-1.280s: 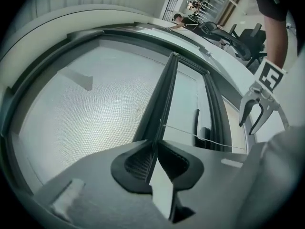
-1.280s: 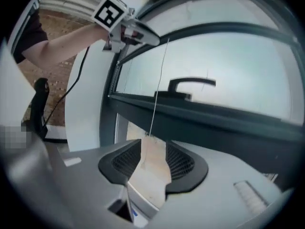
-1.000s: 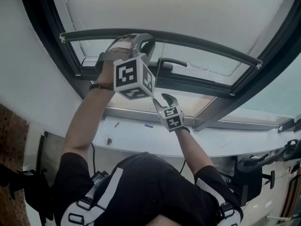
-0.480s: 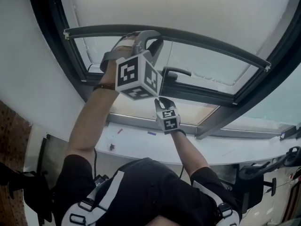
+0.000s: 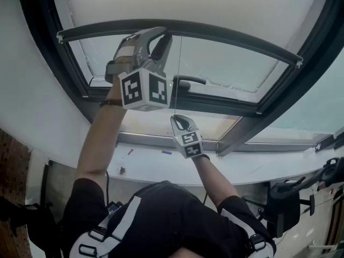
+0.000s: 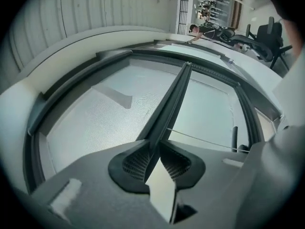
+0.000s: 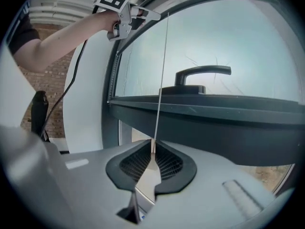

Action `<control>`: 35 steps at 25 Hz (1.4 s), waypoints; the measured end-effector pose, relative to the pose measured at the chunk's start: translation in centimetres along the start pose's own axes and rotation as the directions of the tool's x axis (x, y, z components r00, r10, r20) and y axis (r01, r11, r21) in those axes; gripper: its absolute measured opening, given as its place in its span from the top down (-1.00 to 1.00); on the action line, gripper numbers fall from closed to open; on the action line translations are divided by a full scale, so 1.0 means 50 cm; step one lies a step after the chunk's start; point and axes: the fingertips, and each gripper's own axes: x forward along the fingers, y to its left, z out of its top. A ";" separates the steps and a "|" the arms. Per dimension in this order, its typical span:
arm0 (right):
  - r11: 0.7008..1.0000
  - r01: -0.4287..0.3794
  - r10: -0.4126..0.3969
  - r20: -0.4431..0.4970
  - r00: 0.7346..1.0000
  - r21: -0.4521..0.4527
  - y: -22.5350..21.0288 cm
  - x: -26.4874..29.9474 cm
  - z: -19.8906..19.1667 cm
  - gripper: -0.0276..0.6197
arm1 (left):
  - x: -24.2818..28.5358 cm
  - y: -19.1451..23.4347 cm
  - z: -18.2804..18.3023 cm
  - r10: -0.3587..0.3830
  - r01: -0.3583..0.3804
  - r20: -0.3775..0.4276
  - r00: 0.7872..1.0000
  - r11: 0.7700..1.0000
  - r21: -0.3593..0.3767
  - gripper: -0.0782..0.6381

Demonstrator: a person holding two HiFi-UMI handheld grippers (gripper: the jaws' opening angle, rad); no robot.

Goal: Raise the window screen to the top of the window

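The window screen point(image 5: 188, 1) is a pale mesh sheet that ends in a dark bottom bar point(image 5: 215, 36), curving across the upper part of the head view. My left gripper point(image 5: 156, 36) is shut on that bar near its left end. In the left gripper view the bar point(image 6: 174, 97) runs away from the closed jaws point(image 6: 153, 151), with mesh point(image 6: 95, 113) to its left. A thin white pull cord point(image 5: 176, 74) hangs straight down from the bar. My right gripper point(image 5: 177, 118) has just been closing, and its jaws point(image 7: 153, 154) now pinch the cord point(image 7: 162, 80) at their tips.
A dark window handle point(image 5: 188, 80) sticks out from the sash frame just behind the cord, also visible in the right gripper view point(image 7: 202, 72). The dark outer frame point(image 5: 48, 52) rims the window. A white sill point(image 5: 242, 171) lies below, with an office chair point(image 5: 285, 198) at the right.
The left gripper and the bar sit higher against the window than before. The right gripper's jaws, open a second ago, have closed on the cord.
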 end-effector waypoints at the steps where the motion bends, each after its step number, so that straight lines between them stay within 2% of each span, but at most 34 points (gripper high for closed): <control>1: 1.000 -0.001 0.001 0.007 1.000 0.006 0.001 -0.003 0.007 0.82 | -0.002 0.007 0.004 0.030 -0.030 0.007 1.000 1.000 0.005 0.59; 3: 1.000 0.001 -0.001 0.037 0.999 -0.016 0.007 -0.014 0.028 0.82 | -0.015 0.022 0.012 0.090 -0.089 0.036 0.995 0.995 -0.038 0.59; 5: 0.998 0.014 -0.008 0.103 0.995 -0.057 0.011 -0.032 0.068 0.82 | -0.036 0.035 0.013 0.145 -0.134 0.064 0.987 0.979 -0.154 0.61; 7: 0.997 0.021 -0.009 0.166 0.986 -0.073 0.008 -0.045 0.123 0.82 | -0.049 0.034 0.000 0.160 -0.136 0.073 0.984 0.954 -0.266 0.65; 9: 0.997 0.024 -0.008 0.203 0.979 -0.078 0.004 -0.050 0.176 0.82 | -0.053 0.018 -0.019 0.138 -0.108 0.068 0.988 0.939 -0.327 0.68; 13: 0.991 0.059 -0.026 0.259 0.965 -0.121 -0.007 -0.065 0.249 0.82 | -0.062 -0.009 -0.043 0.106 -0.069 0.073 0.992 0.917 -0.393 0.77; 19: 0.993 0.042 -0.007 0.300 0.954 -0.111 -0.007 -0.062 0.319 0.82 | -0.070 -0.037 -0.070 0.043 -0.004 0.063 0.997 0.854 -0.521 0.77; 20: 0.992 0.049 -0.011 0.309 0.951 -0.115 -0.006 -0.063 0.328 0.82 | -0.071 -0.041 -0.076 0.036 0.002 0.058 0.998 0.837 -0.547 0.77; 21: 0.992 0.057 -0.017 0.323 0.946 -0.115 -0.007 -0.066 0.338 0.82 | -0.074 -0.045 -0.082 0.032 0.009 0.060 0.998 0.810 -0.586 0.77; 24: 0.992 0.084 -0.043 0.383 0.923 -0.091 -0.026 -0.085 0.381 0.82 | -0.078 -0.055 -0.099 0.026 0.047 0.089 0.996 0.687 -0.725 0.77; 25: 0.993 0.088 -0.048 0.399 0.916 -0.084 -0.032 -0.093 0.398 0.82 | -0.078 -0.059 -0.107 0.017 0.060 0.095 0.995 0.658 -0.750 0.77; 27: 0.993 0.088 -0.047 0.411 0.910 -0.081 -0.040 -0.103 0.430 0.82 | -0.079 -0.065 -0.116 0.005 0.083 0.110 0.994 0.622 -0.778 0.77; 32: 0.987 0.110 -0.050 0.436 0.899 -0.114 -0.065 -0.120 0.460 0.82 | -0.090 -0.104 -0.139 -0.004 0.083 0.100 0.995 0.593 -0.801 0.77; 35: 0.984 0.133 -0.062 0.467 0.882 -0.121 -0.078 -0.143 0.499 0.82 | -0.089 -0.111 -0.138 -0.007 0.091 0.109 0.994 0.599 -0.796 0.77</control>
